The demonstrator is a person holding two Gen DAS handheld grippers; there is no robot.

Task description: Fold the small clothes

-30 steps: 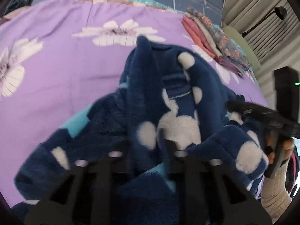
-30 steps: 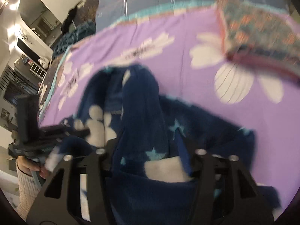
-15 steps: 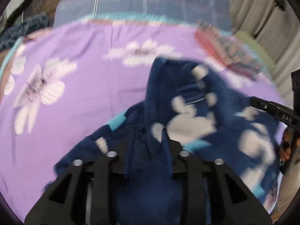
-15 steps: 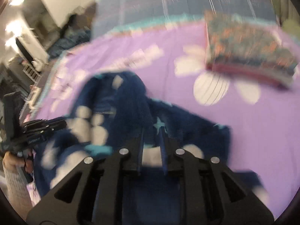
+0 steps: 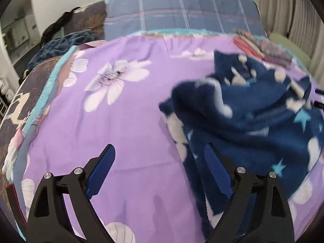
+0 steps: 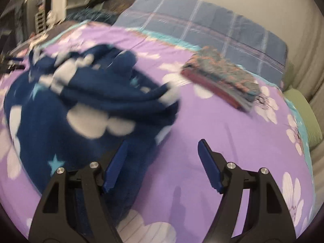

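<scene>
Fingers (image 5: 217, 168) on both grippers are spreading wide, empty; the navy fleece garment (image 5: 253, 117) lies bunched at two o'clock, folding barely begun.

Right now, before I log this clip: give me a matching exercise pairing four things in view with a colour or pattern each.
Things:
1. fleece garment
2. bedsheet
3. folded stack
4. quilt

Descriptions:
A. purple with white flowers
B. grey-blue plaid
C. navy with white patches and light-blue stars
D. multicoloured top, red layer beneath

Pairs: 1-C, 2-A, 3-D, 4-B
</scene>
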